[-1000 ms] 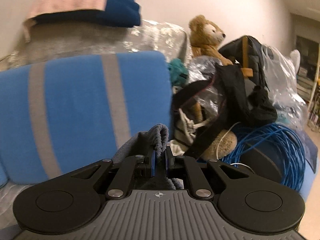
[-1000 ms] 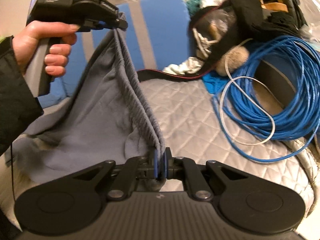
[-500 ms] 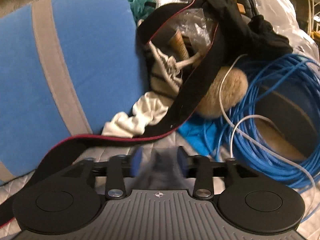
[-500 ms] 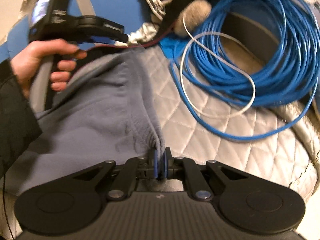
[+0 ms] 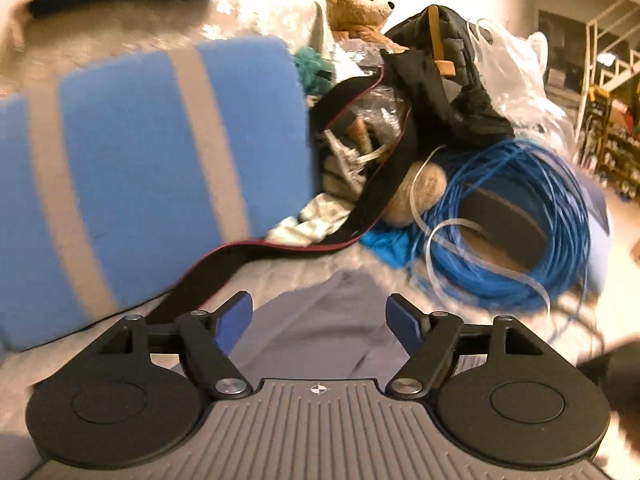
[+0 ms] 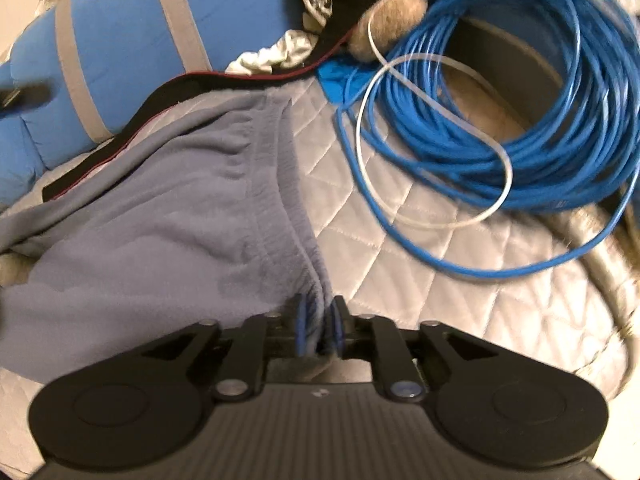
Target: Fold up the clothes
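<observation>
A grey fleece garment (image 6: 168,216) lies spread on the quilted silver bed cover (image 6: 420,272), its ribbed waistband running toward me. My right gripper (image 6: 319,330) is shut on the near end of that waistband, low over the cover. My left gripper (image 5: 319,317) is open and empty, its blue pads wide apart, held just above the far end of the garment (image 5: 320,320).
A blue cushion with grey stripes (image 5: 160,168) stands behind the garment. A black strap with red edging (image 6: 200,84) lies along its far edge. A coil of blue cable (image 6: 500,120) sits to the right. A teddy bear (image 5: 356,4), bags and dark clothes (image 5: 448,92) pile at the back.
My left gripper has opened, let go of the garment and pulled back. The garment, held up between both grippers a second ago, now lies flat. My right gripper lowered and kept its hold.
</observation>
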`<action>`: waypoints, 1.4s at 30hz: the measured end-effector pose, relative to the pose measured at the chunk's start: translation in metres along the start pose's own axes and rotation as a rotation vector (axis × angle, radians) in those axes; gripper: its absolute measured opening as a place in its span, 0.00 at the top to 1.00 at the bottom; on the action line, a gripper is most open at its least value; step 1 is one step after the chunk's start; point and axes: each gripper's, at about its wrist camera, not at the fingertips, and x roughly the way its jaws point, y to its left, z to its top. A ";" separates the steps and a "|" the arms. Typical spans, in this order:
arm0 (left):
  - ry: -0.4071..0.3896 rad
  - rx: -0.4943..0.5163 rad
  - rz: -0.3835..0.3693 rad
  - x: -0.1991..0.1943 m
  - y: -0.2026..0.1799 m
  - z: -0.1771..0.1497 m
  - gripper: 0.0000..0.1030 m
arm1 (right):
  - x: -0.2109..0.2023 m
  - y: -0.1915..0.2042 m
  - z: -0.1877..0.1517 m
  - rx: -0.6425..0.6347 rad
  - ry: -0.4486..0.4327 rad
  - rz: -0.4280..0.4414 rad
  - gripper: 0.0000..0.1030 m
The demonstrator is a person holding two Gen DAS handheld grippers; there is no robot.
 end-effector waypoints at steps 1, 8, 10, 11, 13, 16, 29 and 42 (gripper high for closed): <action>0.001 0.010 0.012 -0.011 0.002 -0.008 0.28 | -0.005 0.002 -0.001 -0.024 -0.017 -0.014 0.66; 0.001 0.075 0.084 -0.078 0.011 -0.064 0.27 | -0.041 0.017 -0.015 -0.214 -0.097 -0.007 0.26; 0.001 0.094 0.105 -0.097 0.013 -0.080 0.27 | -0.047 0.021 -0.021 -0.294 -0.115 -0.020 0.24; 0.000 0.103 0.115 -0.107 0.015 -0.088 0.26 | -0.051 0.023 -0.024 -0.334 -0.124 -0.027 0.24; 0.000 0.122 0.136 -0.126 0.017 -0.104 0.26 | -0.057 0.027 -0.031 -0.414 -0.142 -0.040 0.24; 0.013 0.131 0.151 -0.146 0.020 -0.128 0.23 | -0.065 0.031 -0.040 -0.537 -0.164 -0.063 0.23; 0.066 0.130 0.175 -0.178 0.019 -0.190 0.21 | -0.033 0.039 -0.087 -1.156 -0.172 -0.179 0.20; 0.114 0.203 0.202 -0.184 0.010 -0.217 0.21 | 0.009 0.039 -0.136 -1.691 -0.346 -0.323 0.27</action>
